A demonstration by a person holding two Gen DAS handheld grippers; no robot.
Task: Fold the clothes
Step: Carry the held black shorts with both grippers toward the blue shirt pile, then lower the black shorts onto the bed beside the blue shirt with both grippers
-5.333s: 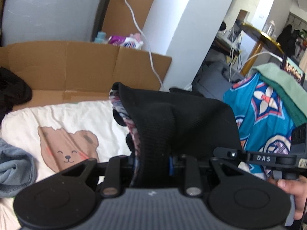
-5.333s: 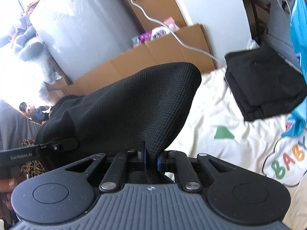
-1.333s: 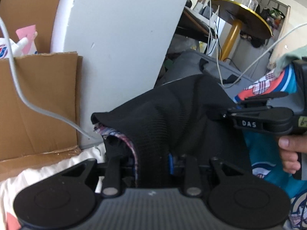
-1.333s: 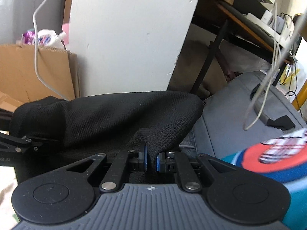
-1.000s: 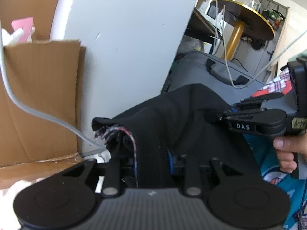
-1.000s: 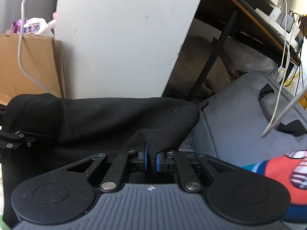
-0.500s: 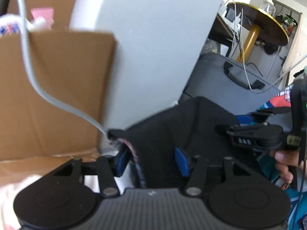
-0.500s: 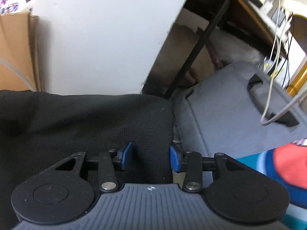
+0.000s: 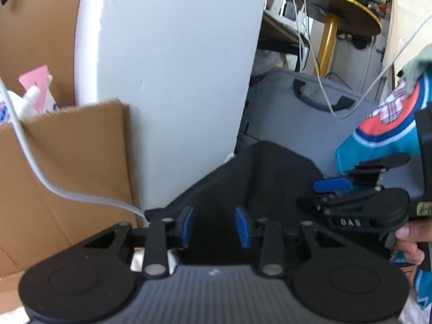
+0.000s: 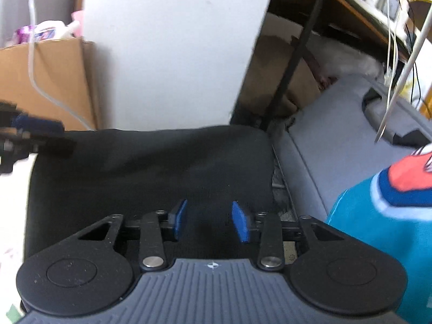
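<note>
A folded black garment lies flat against a white pillar, filling the middle of the right wrist view. My left gripper hovers over its left corner. Its jaws are closing, but the blue pads stand apart and do not press the cloth. My right gripper sits over the garment's right part. Its jaws are closing too, with the pads clear of the fabric. Each gripper shows in the other's view: the right one with a hand on it, the left one blurred at the left edge.
The white pillar rises just behind the garment. A cardboard box with a white cable across it stands on the left. A grey suitcase lies to the right, and a teal patterned garment at the near right. A gold-rimmed round table stands far behind.
A second ago both grippers were shut on the black garment and holding it up. Both have let go, and it now lies flat. The left jaws have since narrowed.
</note>
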